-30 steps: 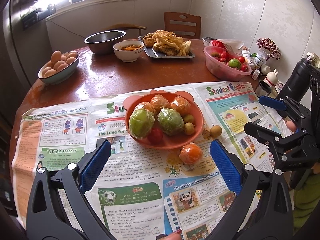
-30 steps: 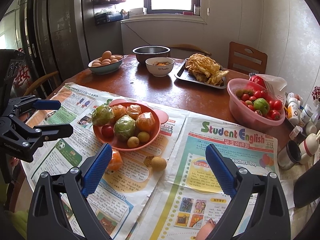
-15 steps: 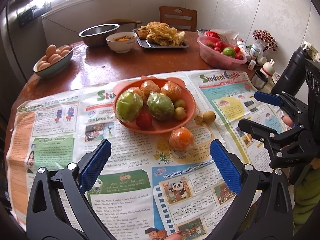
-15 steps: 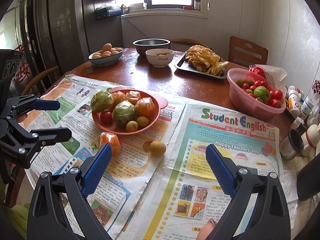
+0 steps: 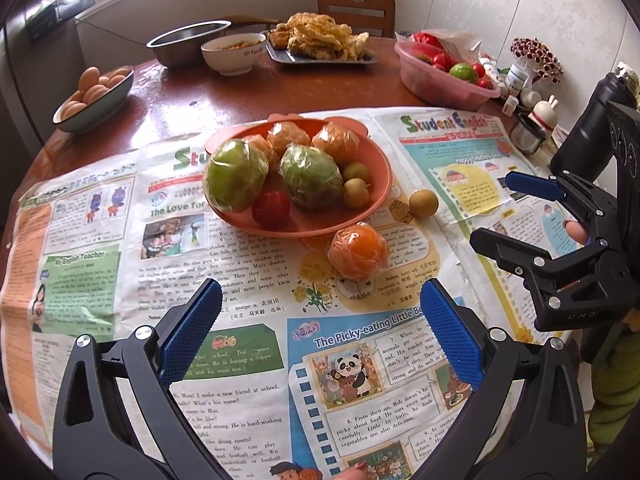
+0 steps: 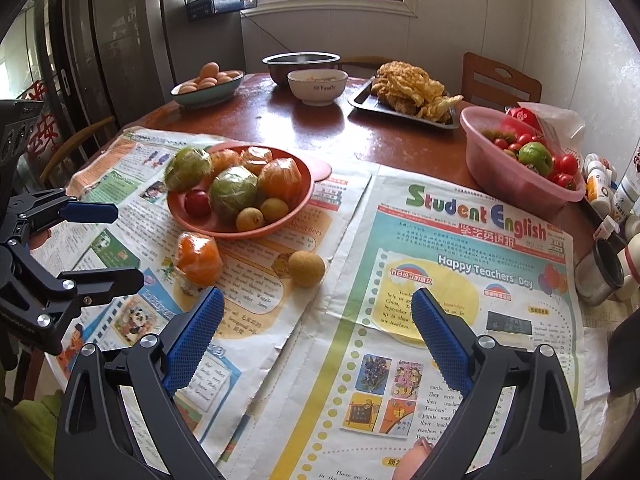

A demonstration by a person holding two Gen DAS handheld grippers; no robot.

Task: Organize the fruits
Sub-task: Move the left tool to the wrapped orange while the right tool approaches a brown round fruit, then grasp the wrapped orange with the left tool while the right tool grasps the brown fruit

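Observation:
An orange plate (image 5: 376,188) (image 6: 304,196) on the newspaper holds wrapped green fruits, wrapped oranges, a red tomato and small brown fruits. A wrapped orange (image 5: 358,253) (image 6: 199,258) lies loose on the paper just in front of the plate. A small brown fruit (image 5: 423,203) (image 6: 306,268) lies beside it. My left gripper (image 5: 320,330) hangs open, short of the wrapped orange, holding nothing. My right gripper (image 6: 316,332) is open over the paper, near the brown fruit. Each gripper shows at the edge of the other's view.
A pink tub (image 6: 512,176) of tomatoes and a green fruit stands at the right. At the back are a bowl of eggs (image 5: 96,100), a steel bowl (image 5: 188,42), a white bowl (image 6: 317,86) and a tray of fried food (image 6: 404,100). Bottles and a cup (image 6: 600,272) crowd the right edge.
Both grippers have moved in closer and lower towards the loose fruits on the newspaper. Jaws stay open. No fruit has moved.

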